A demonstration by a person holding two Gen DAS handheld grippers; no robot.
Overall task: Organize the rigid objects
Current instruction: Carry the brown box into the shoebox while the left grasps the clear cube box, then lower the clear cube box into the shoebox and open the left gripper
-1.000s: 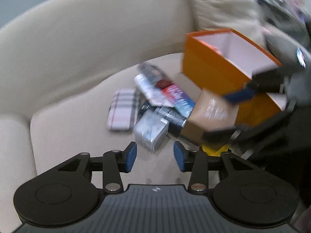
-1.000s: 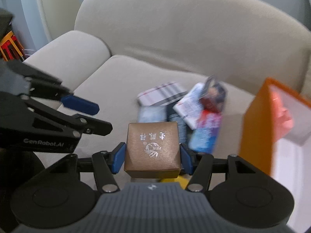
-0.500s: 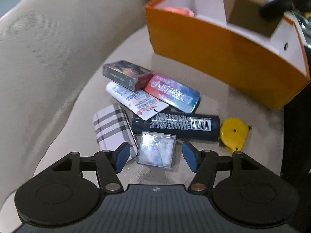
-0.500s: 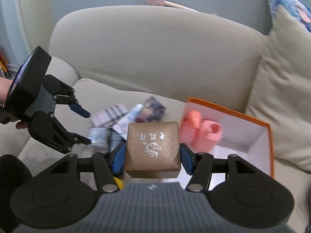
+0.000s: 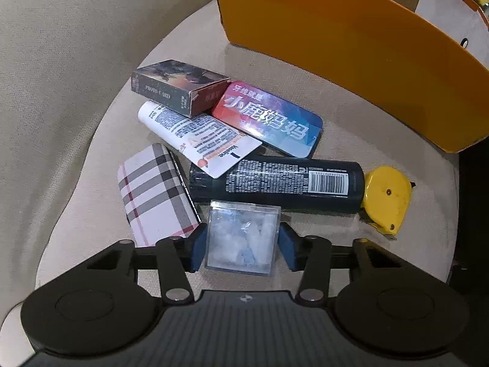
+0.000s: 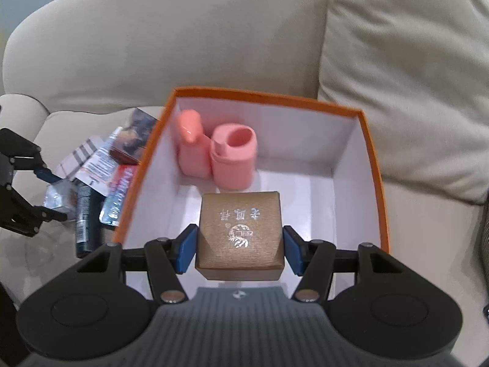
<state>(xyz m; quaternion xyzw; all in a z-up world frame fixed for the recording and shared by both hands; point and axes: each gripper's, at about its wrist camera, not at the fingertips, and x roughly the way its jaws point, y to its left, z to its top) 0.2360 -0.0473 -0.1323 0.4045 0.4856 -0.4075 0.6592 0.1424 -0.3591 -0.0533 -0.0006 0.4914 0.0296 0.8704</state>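
Observation:
My left gripper (image 5: 241, 244) points down at the sofa seat, its jaws closing on a small clear plastic box (image 5: 241, 238) of white bits; both blue pads touch its sides and the box still lies on the cushion. In the right wrist view this gripper (image 6: 53, 195) shows at the left edge. My right gripper (image 6: 240, 244) is shut on a brown gift box (image 6: 240, 229) with silver print, held over the open orange box (image 6: 371, 153). Two pink bottles (image 6: 233, 156) stand in its far corner. The orange box's outer wall (image 5: 336, 46) fills the left wrist view's top right.
On the seat lie a plaid case (image 5: 152, 195), a black spray can (image 5: 275, 180), a yellow tape measure (image 5: 386, 198), a red-blue tin (image 5: 269, 119), a white tube (image 5: 198, 134) and a photo card box (image 5: 177, 85). A beige pillow (image 6: 412, 76) leans behind the orange box.
My left gripper came down over the clear box, opened wide, then closed in on it. My right gripper carried the brown box from the pile to above the orange box.

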